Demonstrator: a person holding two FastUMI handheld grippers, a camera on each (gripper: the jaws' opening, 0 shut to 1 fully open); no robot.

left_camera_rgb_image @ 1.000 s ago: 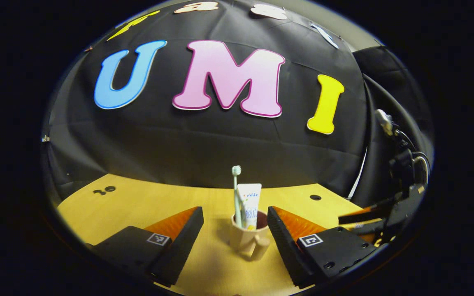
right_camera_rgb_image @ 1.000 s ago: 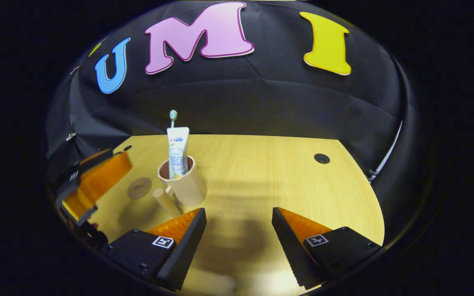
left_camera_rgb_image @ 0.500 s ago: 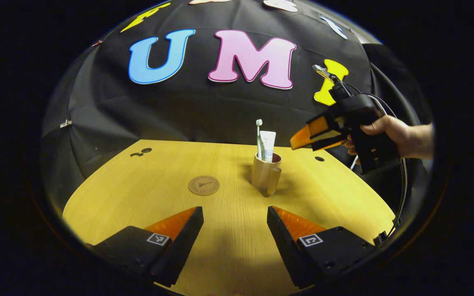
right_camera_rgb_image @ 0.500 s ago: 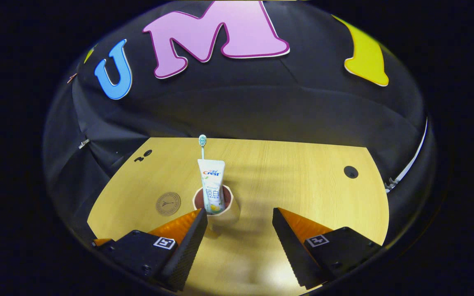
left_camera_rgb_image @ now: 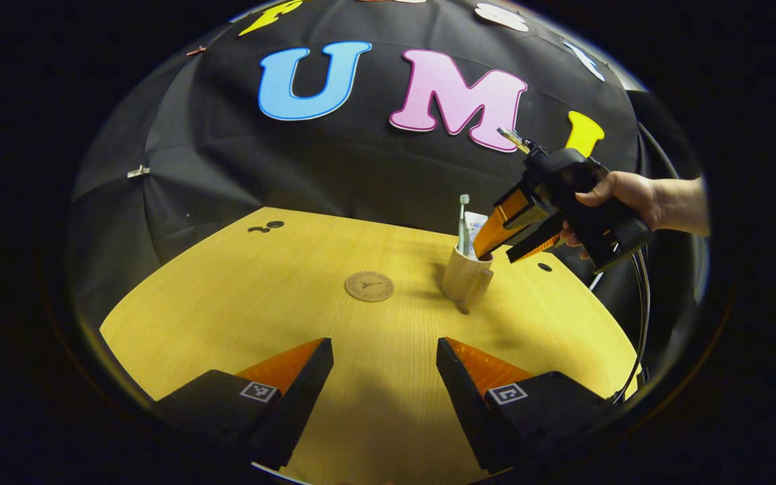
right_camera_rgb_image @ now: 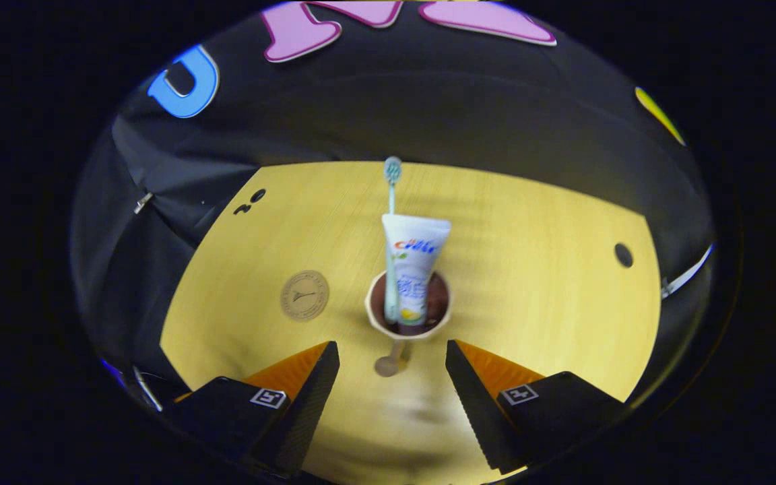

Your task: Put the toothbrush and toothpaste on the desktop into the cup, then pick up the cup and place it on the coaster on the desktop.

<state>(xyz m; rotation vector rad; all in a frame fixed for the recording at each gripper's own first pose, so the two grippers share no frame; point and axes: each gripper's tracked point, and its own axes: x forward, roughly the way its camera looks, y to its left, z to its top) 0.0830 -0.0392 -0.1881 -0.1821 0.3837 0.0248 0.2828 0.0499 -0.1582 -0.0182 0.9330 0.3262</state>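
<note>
Both claws agape.

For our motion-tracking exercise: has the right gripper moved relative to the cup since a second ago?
Yes. In the right gripper view, the cup now sits centred above the right gripper, having been off to its left earlier.

your left gripper view sits low at the near edge of the desk, facing the back wall, well off from the cup. your right gripper view hangs close above the cup, tilted steeply down. both share the cup, the coaster and the desk.
</note>
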